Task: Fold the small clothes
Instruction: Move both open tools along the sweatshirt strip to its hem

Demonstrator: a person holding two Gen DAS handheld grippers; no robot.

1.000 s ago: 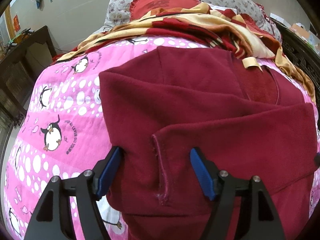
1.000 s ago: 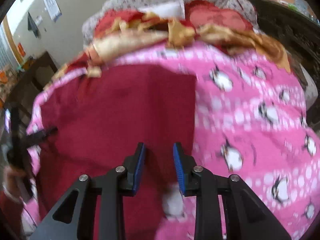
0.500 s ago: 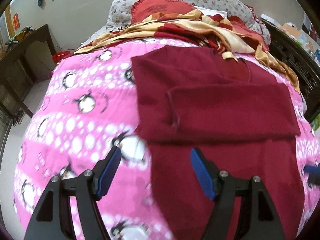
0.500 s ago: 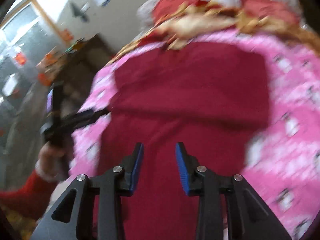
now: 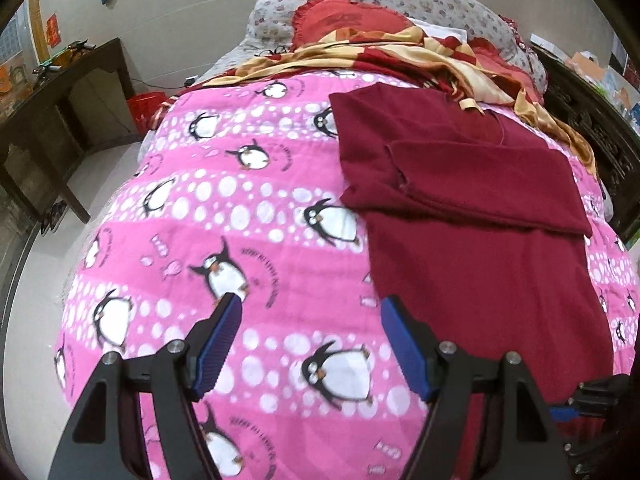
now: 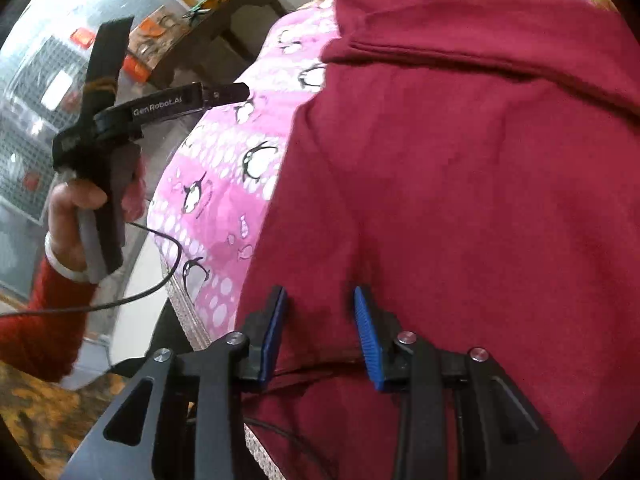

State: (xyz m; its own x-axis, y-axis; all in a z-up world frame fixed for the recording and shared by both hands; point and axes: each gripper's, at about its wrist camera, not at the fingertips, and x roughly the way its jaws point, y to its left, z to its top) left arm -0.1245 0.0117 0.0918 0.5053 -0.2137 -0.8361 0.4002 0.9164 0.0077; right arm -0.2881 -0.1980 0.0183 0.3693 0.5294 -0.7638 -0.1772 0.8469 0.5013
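A dark red fleece top (image 5: 472,232) lies flat on the pink penguin quilt (image 5: 240,208), with a sleeve folded across its chest (image 5: 484,184). My left gripper (image 5: 310,322) is open and empty above the quilt, just left of the top's lower left edge. My right gripper (image 6: 318,312) is part open and empty, low over the top's hem (image 6: 440,200) near the bed's front edge. The left gripper also shows in the right wrist view (image 6: 224,94), held in a hand with a red sleeve.
A yellow and red blanket (image 5: 384,52) and floral pillows (image 5: 380,0) are piled at the head of the bed. A dark wooden desk (image 5: 56,92) stands left of the bed. A dark carved bed frame (image 5: 592,120) runs along the right side.
Both grippers have pulled back from the upper part of the top toward the foot of the bed. The left moved off the folded sleeve to the quilt. The right swung over the hem and opened somewhat.
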